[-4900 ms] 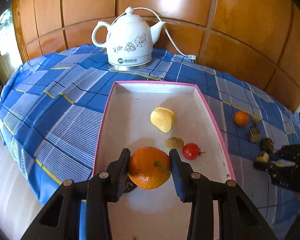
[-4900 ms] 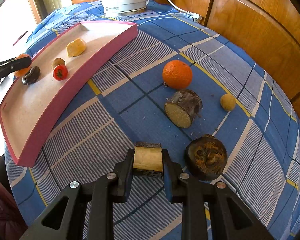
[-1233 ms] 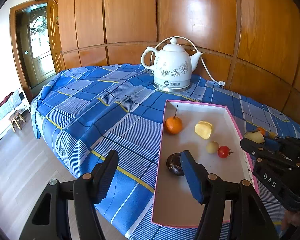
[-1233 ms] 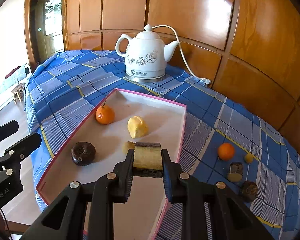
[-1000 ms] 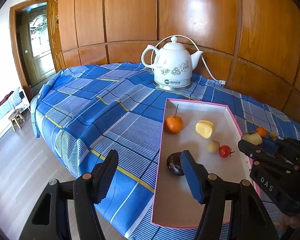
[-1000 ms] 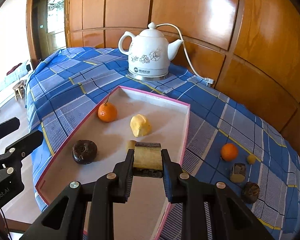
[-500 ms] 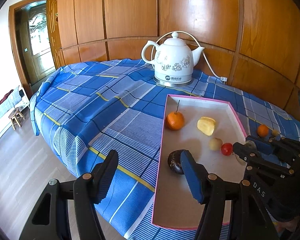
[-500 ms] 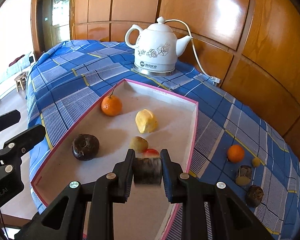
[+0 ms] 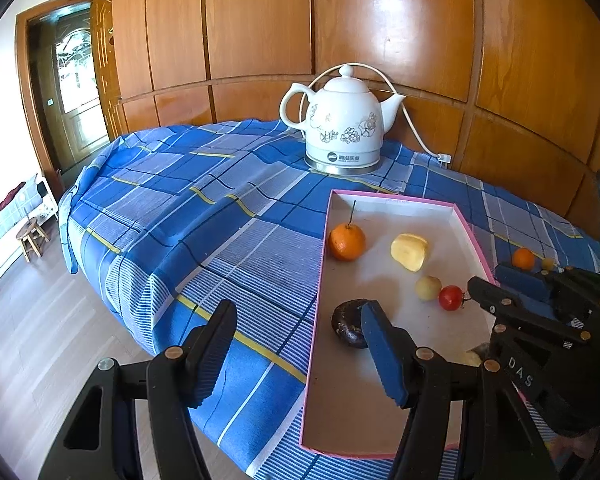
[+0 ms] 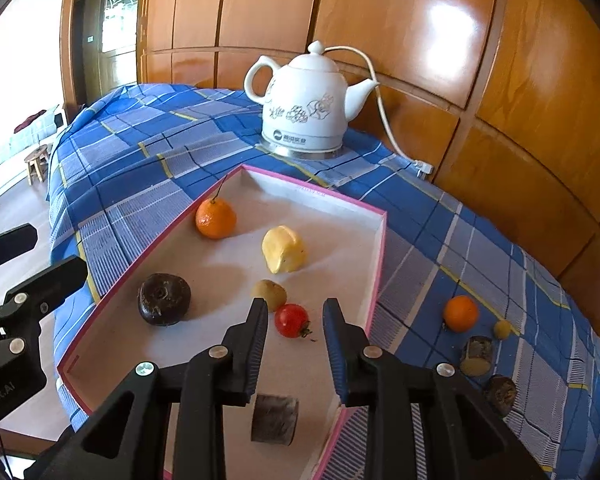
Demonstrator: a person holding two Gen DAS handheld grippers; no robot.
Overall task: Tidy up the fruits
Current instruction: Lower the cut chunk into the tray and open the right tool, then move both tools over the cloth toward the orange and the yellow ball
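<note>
Hovering over the near end of the pink tray, right gripper has its jaws apart with nothing between the pads; they have just been opening. Right wrist view: the dark-barked cut piece lies on the tray floor below and just behind the fingertips, apart from them, on its side, long axis running left-right across the frame, bark face toward the camera. Cherry tomato shows through the jaw gap, stem pointing right. Also in the tray: stemmed orange, yellow chunk, small tan fruit, dark round fruit. On the cloth to the right, well apart from the tray: second orange and three smaller bits.

Left wrist view: left gripper jaws wide apart and empty, hanging over the tray's left rim. The cut piece is mostly hidden behind the right gripper's black body, only a pale end showing; orientation can't be read here. Kettle stands beyond the tray.
</note>
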